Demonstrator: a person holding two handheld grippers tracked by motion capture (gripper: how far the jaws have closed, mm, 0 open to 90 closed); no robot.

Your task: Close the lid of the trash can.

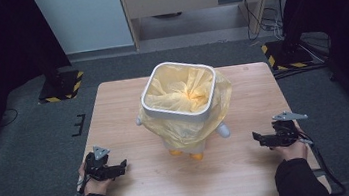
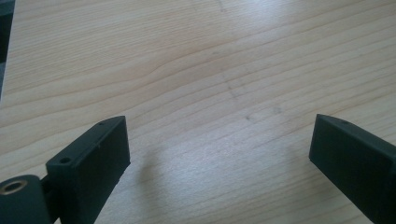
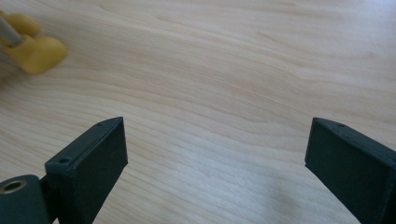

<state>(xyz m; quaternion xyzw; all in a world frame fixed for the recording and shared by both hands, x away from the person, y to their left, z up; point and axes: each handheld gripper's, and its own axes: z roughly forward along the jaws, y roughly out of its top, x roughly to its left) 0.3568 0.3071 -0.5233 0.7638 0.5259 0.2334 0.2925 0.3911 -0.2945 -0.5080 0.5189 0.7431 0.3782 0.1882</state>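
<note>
The white square-rimmed bin with stubby white arms and yellow feet [image 1: 182, 108] stands upright near the middle of the pale wooden table [image 1: 118, 110], a little toward the far edge. I judge that spot lets me reach it evenly from both sides. A thin yellow plastic liner bag [image 1: 184, 90] sits inside it, its mouth folded over the rim and hanging loosely down the outer walls, bunched more on the right side. That slack skirt looks like the part to grasp.

My left gripper [image 1: 118, 169] rests low by the near left corner, well apart from the bin, jaws spread wide over bare wood and holding nothing. My right gripper [image 1: 260, 139] waits near the right edge, also wide open and empty, aimed inward; its own view catches one yellow foot [image 3: 35, 51] at the upper left. I keep both parted and flanking the bin, ready to close in on the liner.
</note>
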